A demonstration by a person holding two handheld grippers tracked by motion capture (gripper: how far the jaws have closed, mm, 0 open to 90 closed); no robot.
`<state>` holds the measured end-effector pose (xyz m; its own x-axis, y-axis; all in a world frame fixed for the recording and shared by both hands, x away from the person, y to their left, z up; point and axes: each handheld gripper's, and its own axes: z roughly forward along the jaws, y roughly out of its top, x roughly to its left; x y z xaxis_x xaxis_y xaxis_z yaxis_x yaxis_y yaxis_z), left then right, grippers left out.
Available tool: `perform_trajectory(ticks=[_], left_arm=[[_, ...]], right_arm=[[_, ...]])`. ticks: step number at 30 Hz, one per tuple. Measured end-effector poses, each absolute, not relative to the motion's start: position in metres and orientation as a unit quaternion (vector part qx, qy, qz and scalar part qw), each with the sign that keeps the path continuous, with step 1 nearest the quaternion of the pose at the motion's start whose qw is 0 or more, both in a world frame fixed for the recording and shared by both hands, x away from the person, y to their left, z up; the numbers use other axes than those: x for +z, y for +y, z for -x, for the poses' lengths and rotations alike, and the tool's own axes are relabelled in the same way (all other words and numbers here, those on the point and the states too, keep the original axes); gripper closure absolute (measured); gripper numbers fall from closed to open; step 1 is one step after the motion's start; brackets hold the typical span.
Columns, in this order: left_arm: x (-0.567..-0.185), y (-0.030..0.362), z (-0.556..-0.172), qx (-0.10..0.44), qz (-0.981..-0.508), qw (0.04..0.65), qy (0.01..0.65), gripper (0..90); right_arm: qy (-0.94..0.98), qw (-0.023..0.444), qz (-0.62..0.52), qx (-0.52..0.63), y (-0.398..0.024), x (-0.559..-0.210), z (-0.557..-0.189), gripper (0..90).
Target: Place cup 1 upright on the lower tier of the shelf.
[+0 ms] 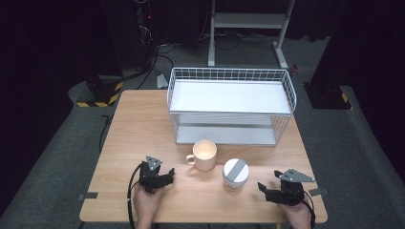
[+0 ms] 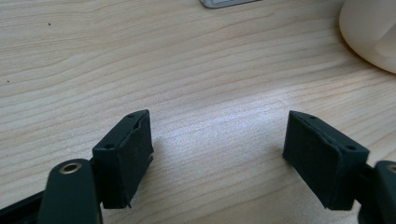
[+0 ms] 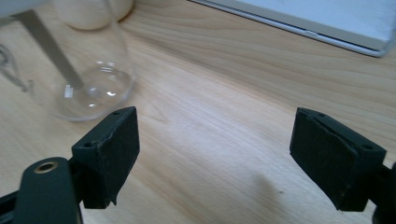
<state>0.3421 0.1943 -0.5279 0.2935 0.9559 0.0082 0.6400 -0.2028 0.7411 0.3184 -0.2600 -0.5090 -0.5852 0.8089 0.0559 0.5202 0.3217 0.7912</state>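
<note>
We look at a lab-style recording setup: a small wooden tabletop [image 1: 143,124] stands on grey floor matting [image 1: 52,143], ringed by darkness. At twelve o'clock a white equipment stand [image 1: 248,21] rises; at eleven o'clock cables [image 1: 153,43] trail past a base with hazard-striped tape [image 1: 102,95].

Dark room, grey floor [image 1: 43,157], white stand [image 1: 248,21], hazard-striped bases [image 1: 98,98]

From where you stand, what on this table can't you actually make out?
- Contents of the cream ceramic mug: high view, glare washes out its inside.
- Print on the clear glass jar with the grey-striped lid: high view, too small.
- That jar's top: right gripper view, cut off by the upper edge.
- White wire rack: lower shelf shadowed by the upper one.
</note>
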Motion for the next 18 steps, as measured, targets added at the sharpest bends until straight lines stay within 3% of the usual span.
perform_trajectory(ticks=[18], left_arm=[[-0.528, 0.194, -0.342, 0.244, -0.733, 0.326, 0.545, 23.7]], right_arm=[[0.816, 0.137, -0.363, 0.429, -0.227, -0.506, -0.301, 12.8]])
